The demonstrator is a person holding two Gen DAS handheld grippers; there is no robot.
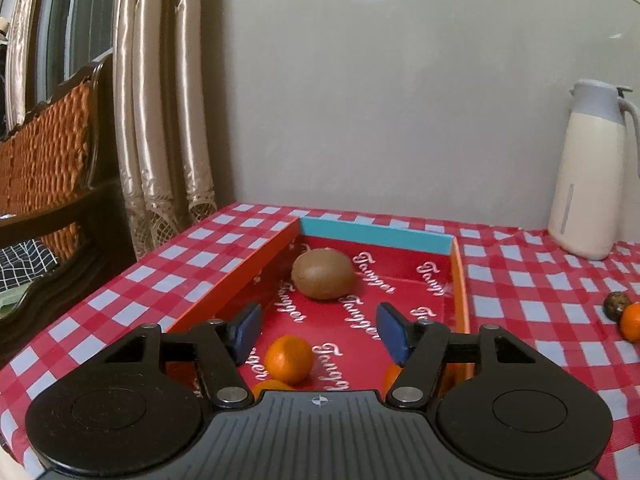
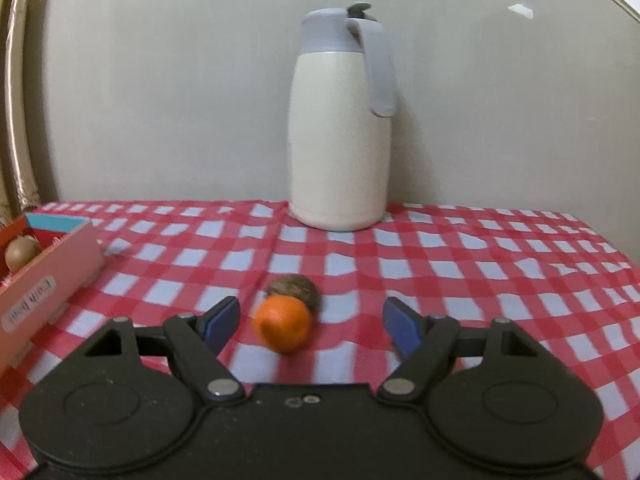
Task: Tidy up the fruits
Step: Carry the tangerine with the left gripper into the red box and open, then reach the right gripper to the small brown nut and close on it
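Tangerine (image 2: 285, 327) lay on the checked cloth (image 2: 460, 264), touching a dark fruit (image 2: 296, 286), ahead of your right gripper (image 2: 310, 326), jaws wide and empty; you needed a centred, gentle closure; left gripper (image 1: 318, 332) hung open, empty, over the tray (image 1: 236, 280)

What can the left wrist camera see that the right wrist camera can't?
Only the left wrist view shows the curtains, the wicker chair, the box's red floor and the orange lying on it between the open left tongs. Only the right wrist view shows the open right tongs. Both show the box, kiwi, jug and the loose orange on the tablecloth.
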